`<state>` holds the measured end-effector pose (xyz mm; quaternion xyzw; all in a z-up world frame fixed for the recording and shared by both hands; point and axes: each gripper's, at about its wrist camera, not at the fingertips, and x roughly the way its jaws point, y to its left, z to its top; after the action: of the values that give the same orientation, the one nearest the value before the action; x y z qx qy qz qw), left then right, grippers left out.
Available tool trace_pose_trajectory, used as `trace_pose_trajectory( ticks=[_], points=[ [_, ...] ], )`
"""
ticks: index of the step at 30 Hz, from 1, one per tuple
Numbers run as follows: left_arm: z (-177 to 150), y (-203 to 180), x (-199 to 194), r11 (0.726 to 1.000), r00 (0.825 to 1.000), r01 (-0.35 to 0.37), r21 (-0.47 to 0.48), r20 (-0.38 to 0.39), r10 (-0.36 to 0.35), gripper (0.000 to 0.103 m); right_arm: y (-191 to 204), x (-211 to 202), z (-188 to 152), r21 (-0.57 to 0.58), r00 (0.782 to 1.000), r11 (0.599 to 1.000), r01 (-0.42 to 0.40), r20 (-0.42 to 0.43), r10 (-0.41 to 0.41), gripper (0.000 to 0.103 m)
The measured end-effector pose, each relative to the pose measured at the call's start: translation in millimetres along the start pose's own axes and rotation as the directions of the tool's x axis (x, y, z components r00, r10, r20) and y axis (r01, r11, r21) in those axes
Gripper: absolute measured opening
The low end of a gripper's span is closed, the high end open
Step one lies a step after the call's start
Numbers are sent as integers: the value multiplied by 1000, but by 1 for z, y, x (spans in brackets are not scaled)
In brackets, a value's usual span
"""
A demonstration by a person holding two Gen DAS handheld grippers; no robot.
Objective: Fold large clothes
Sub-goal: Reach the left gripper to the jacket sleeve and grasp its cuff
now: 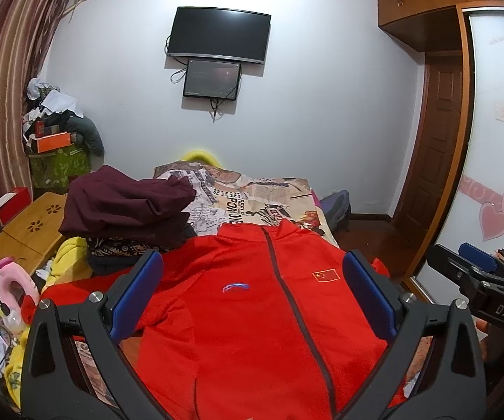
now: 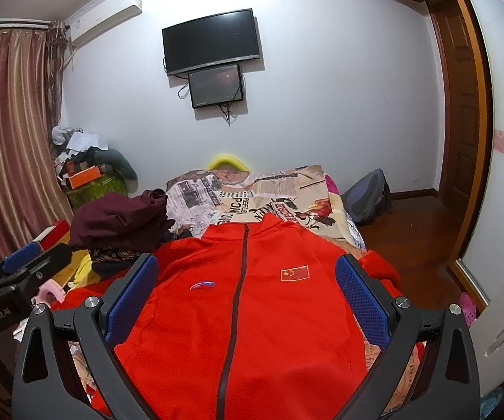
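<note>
Red fleece jacket [image 1: 252, 315] on the bed [image 1: 252, 192] looks soft and floppy, best pinched at sleeve or hem beside its zip, both tongs [image 1: 252, 301] [image 2: 248, 301] spread, empty.

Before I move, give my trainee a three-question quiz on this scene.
1. True or false: the red jacket lies zipped, front up, on the bed.
2. Which gripper holds cloth? A) left gripper B) right gripper C) neither
3. Fill in: the maroon clothes sit on the jacket's ___ side in both views.

Key: 1 true. 2 C, both are open above the jacket. 3 left.
</note>
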<state>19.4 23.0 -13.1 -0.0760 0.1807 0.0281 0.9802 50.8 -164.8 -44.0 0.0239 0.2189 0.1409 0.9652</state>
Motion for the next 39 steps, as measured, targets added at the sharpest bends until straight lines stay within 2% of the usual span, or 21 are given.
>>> trace_pose_trajectory(
  ticks=[4,8,10,12,18,21,26,29,31,32,33,37,39],
  points=[
    [4,19,6,999,999,-41,-5,15,42,103,0,9,1,-3,1000,1000,8,-22,-8,100],
    [10,51,15,991,991,-127,-30,34,128,103,4,20,2,-15,999,1000,15,-45,-15,100],
    [10,68,20,980,980,-197,-42,32,198,103,7,26,1,-22,998,1000,16,-57,-18,100],
    [10,91,28,957,959,-280,-72,21,282,103,9,33,1,-27,997,999,16,-73,-18,100],
    [-8,159,49,917,929,-370,-152,-56,365,103,15,59,-3,-41,991,999,7,-132,-13,100],
    [-23,203,63,877,895,-444,-184,-133,425,103,19,73,-6,-53,986,999,3,-166,-11,100],
    [-59,270,87,819,846,-516,-251,-299,441,103,26,99,-16,-75,973,997,0,-230,-17,100],
    [-87,309,99,757,789,-594,-272,-381,482,103,28,114,-23,-90,962,996,-1,-272,-24,100],
    [-107,335,107,732,767,-615,-293,-441,467,103,30,123,-28,-98,954,995,-1,-300,-28,100],
    [-115,345,109,721,761,-619,-311,-464,453,103,30,127,-30,-100,950,995,-2,-312,-29,100],
    [-125,357,110,710,763,-615,-343,-487,425,101,30,131,-31,-103,946,995,-3,-324,-31,100],
    [-157,390,119,667,774,-591,-454,-552,309,85,32,145,-37,-106,931,994,1,-363,-40,100],
    [-174,406,124,632,789,-568,-528,-568,235,79,32,151,-40,-102,923,995,5,-382,-43,100]
  ],
)
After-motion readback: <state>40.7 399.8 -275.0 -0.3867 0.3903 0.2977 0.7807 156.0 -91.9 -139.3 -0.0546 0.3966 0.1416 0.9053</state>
